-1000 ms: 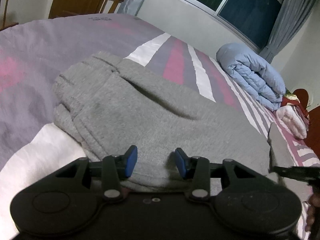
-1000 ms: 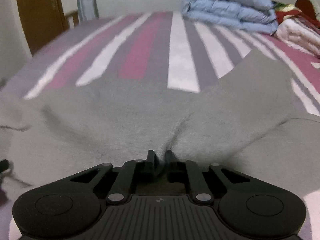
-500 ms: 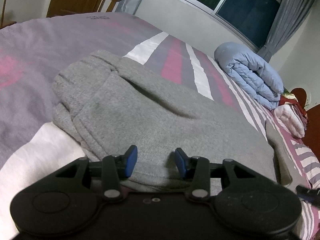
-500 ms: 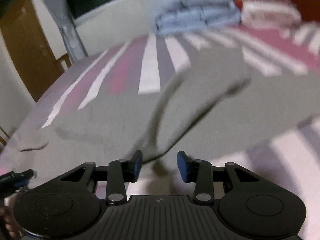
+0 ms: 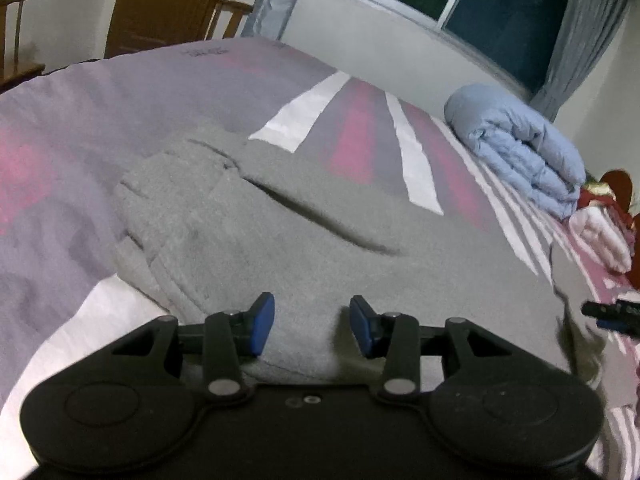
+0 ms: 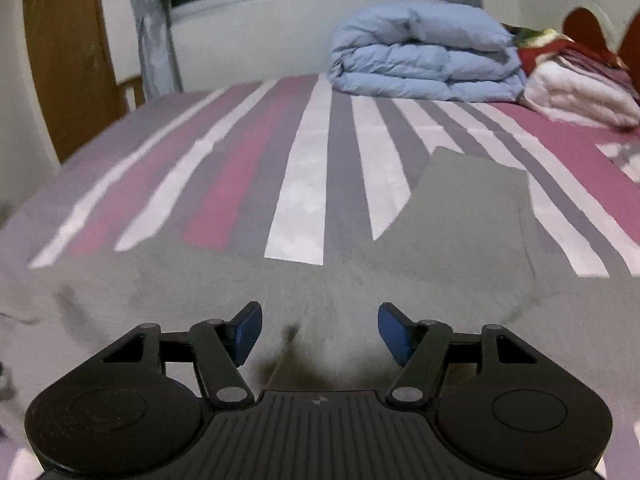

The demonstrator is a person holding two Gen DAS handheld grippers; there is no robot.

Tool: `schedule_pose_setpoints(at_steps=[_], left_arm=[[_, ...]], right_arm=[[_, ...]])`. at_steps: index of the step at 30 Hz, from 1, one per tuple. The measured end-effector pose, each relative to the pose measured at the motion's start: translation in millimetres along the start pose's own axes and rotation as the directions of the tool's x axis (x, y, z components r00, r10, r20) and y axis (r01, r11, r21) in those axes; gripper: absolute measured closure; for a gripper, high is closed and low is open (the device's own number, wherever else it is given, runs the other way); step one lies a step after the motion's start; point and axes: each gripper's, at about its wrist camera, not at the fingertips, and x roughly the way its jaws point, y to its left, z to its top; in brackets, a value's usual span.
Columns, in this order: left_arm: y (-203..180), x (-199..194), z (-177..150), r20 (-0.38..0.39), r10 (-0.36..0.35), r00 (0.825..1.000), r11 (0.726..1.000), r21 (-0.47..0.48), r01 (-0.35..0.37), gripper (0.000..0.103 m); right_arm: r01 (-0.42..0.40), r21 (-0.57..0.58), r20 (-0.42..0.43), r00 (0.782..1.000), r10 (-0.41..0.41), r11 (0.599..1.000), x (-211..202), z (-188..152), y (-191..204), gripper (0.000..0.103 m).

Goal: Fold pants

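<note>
Grey fleece pants (image 5: pixel 304 240) lie folded on the striped bed, waistband at the left in the left wrist view. My left gripper (image 5: pixel 308 328) is open and empty, its blue pads just above the near edge of the pants. In the right wrist view the pants (image 6: pixel 360 280) spread across the foreground, with one leg end (image 6: pixel 472 184) reaching toward the back right. My right gripper (image 6: pixel 318 330) is open wide and empty over the cloth. The right gripper's tip (image 5: pixel 612 314) shows at the right edge of the left wrist view.
The bed cover (image 6: pixel 304 168) has pink, grey and white stripes. A folded light-blue duvet (image 6: pixel 424 60) and a white and red bedding pile (image 6: pixel 576 80) lie at the head of the bed. A wooden door (image 5: pixel 160 4) and chairs stand beyond the bed.
My right gripper was shut on a fold of the pants, then opened and let it drop. The leg now lies flat. My left gripper stayed open and almost still.
</note>
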Motion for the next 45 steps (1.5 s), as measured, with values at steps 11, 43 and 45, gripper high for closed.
schedule_pose_setpoints(at_steps=[11, 43, 45], left_arm=[[-12, 13, -7, -0.014, 0.036, 0.999, 0.998, 0.061, -0.035, 0.068], [-18, 7, -17, 0.049, 0.082, 0.995, 0.996, 0.020, -0.083, 0.069], [-26, 9, -18, 0.048, 0.112, 0.993, 0.993, 0.045, -0.114, 0.068]], right_arm=[[0.067, 0.024, 0.014, 0.998, -0.067, 0.997, -7, -20, -51, 0.100], [-0.195, 0.521, 0.145, 0.980, 0.139, 0.831, -28, -22, -249, 0.054], [-0.195, 0.516, 0.160, 0.979, 0.130, 0.834, -23, -20, -250, 0.056]])
